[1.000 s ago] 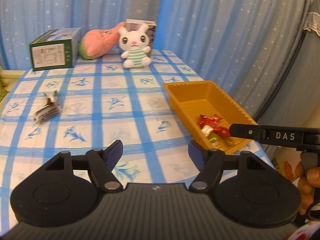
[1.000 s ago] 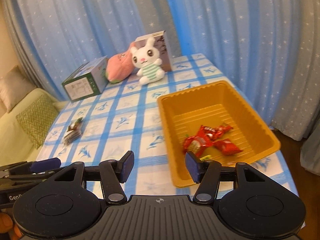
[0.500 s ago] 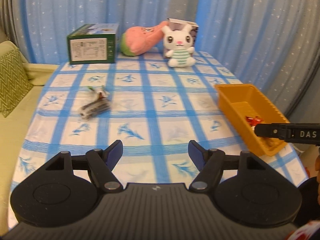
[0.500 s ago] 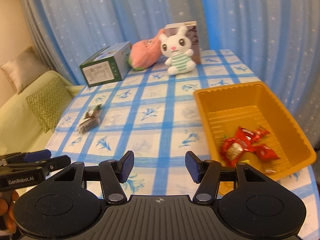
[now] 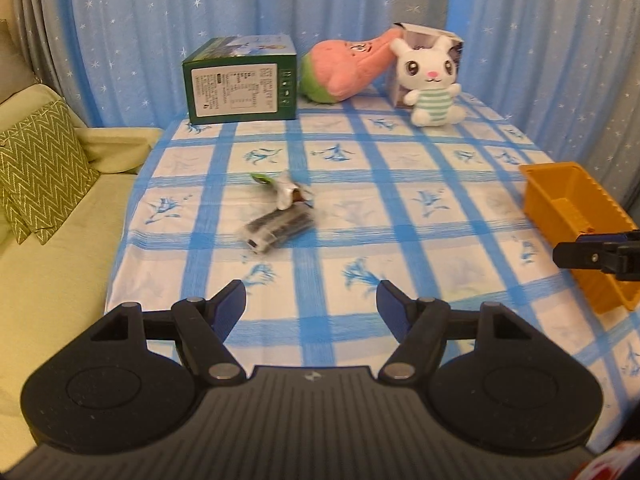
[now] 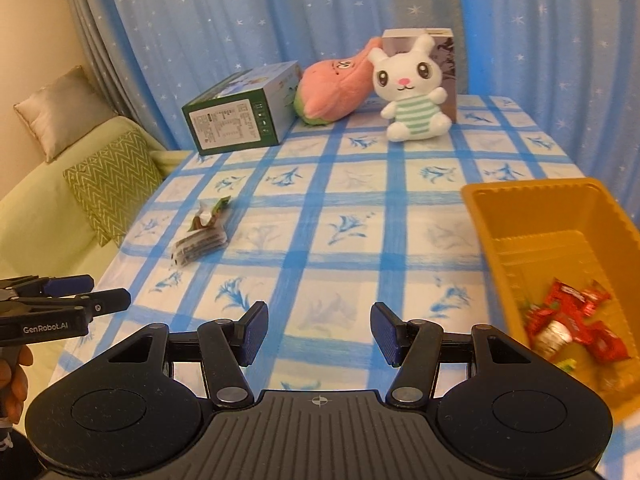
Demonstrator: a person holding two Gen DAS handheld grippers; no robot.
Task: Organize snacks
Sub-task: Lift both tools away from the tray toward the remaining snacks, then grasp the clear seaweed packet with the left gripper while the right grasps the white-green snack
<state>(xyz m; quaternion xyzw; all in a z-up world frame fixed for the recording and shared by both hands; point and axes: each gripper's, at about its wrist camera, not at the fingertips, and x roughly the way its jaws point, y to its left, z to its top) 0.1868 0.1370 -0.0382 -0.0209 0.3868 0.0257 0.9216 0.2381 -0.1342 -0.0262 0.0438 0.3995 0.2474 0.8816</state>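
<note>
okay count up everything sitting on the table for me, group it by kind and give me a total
Plush toys: 2, the white bunny and the pink plush.
Boxes: 2, the green box and the brown box.
Bins: 1, the orange bin.
Loose snack packets on the tablecloth: 2.
Total: 7, not counting the blurred red wrappers in the bin.

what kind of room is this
Most likely a home living room: a sofa with cushions beside a table in a blue checked tablecloth, star-print curtains behind, and plush toys.

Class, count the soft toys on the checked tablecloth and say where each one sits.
2. The white rabbit toy sits at the table's far edge before a brown box; the pink plush lies beside it, next to the green box.
</note>
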